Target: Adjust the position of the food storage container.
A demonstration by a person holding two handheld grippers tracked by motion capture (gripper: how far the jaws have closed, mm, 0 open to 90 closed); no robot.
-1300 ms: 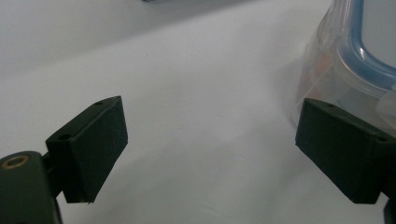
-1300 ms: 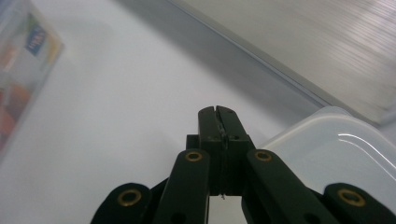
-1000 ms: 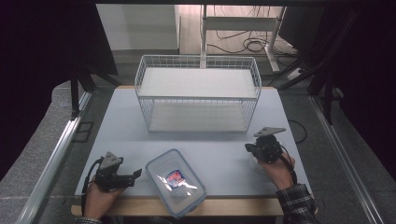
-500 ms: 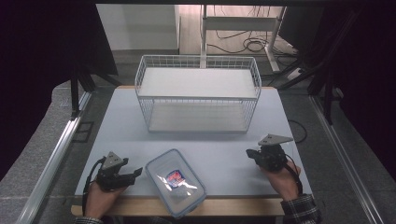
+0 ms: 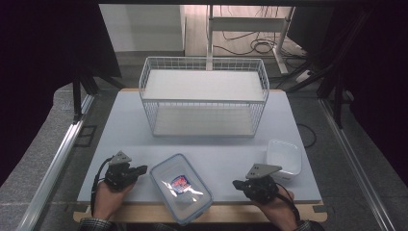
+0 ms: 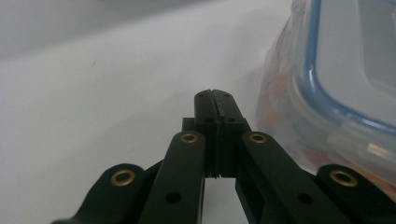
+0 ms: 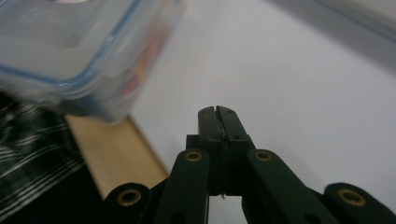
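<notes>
- Right gripper moved toward lidded container; white tray now uncovered.
- Left gripper beside container, jaws just closed, nothing between; right together too.
- Approach step; next, probably opening to grasp.

A pale grey table with a light wooden front edge stands on a grey speckled floor. A metal rail runs along its left side. Black curtains hang dark on both sides. Behind the table, a white panel leans near a white metal stand, and black cables lie tangled on a warmly lit wooden floor.
</notes>
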